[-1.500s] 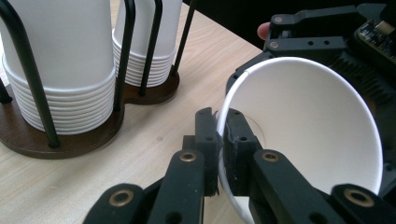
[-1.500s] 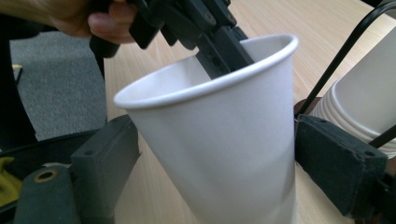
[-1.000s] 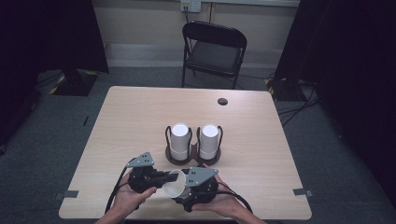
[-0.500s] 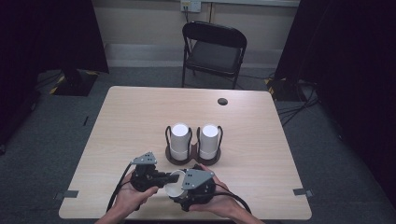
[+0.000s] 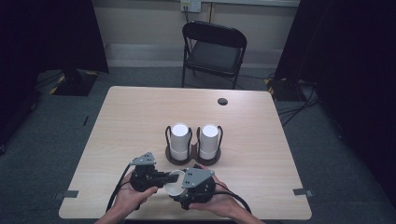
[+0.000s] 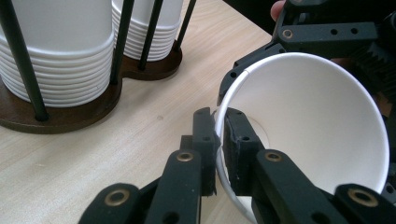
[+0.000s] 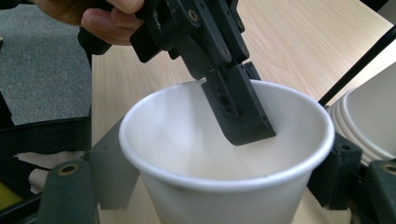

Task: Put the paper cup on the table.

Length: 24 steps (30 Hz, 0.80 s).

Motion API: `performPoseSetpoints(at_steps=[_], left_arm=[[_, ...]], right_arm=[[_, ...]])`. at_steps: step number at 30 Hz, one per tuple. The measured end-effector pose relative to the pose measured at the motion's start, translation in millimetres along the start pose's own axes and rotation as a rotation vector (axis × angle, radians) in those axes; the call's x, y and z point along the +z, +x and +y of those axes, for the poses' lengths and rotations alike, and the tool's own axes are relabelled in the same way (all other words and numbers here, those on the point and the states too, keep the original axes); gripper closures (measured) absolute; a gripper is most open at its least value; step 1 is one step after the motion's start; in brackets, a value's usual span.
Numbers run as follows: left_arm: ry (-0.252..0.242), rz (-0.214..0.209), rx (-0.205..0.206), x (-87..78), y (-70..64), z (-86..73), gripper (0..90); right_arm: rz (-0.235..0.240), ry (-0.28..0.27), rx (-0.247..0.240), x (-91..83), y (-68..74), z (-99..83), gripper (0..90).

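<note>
Since both tongs grip it, paper cup (image 5: 173, 185) sits low centre of frame, just above counter (image 5: 140, 116). Left tongs (image 6: 218, 154) pinch rim wall; right tongs (image 7: 219, 186) clasp body. Light, thin, crushable: probably hold w/ gentle squeeze near stiffer rim.

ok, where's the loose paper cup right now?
In the high view the paper cup is at the table's near edge, between the left gripper pinching its rim and the right gripper around its body, just in front of the cup holder.
</note>
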State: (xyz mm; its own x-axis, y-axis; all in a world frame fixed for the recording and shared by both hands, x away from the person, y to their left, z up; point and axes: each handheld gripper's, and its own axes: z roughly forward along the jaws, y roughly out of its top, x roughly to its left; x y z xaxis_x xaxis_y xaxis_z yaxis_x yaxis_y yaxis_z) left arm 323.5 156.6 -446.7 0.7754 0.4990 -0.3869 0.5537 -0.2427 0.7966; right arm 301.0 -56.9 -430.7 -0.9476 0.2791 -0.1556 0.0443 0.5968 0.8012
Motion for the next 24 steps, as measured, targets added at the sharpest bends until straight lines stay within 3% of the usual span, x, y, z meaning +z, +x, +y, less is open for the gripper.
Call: performPoseSetpoints(at_steps=[10, 16, 24], left_arm=[[-0.035, 0.028, 0.013, -2.4, 2.2, -1.3, 81.8], [-0.056, 0.036, 0.055, -2.8, -3.0, -1.0, 80.5], [-0.092, 0.015, 0.031, -0.7, 3.2, -0.1, 74.3]], right_arm=[[-0.018, 0.010, 0.028, 0.5, -4.4, -5.3, 24.7], [-0.027, 0.005, 0.036, -5.6, -4.0, -8.0, 24.8], [-0.047, 0.008, 0.068, -12.4, -11.2, -16.0, 24.8]])
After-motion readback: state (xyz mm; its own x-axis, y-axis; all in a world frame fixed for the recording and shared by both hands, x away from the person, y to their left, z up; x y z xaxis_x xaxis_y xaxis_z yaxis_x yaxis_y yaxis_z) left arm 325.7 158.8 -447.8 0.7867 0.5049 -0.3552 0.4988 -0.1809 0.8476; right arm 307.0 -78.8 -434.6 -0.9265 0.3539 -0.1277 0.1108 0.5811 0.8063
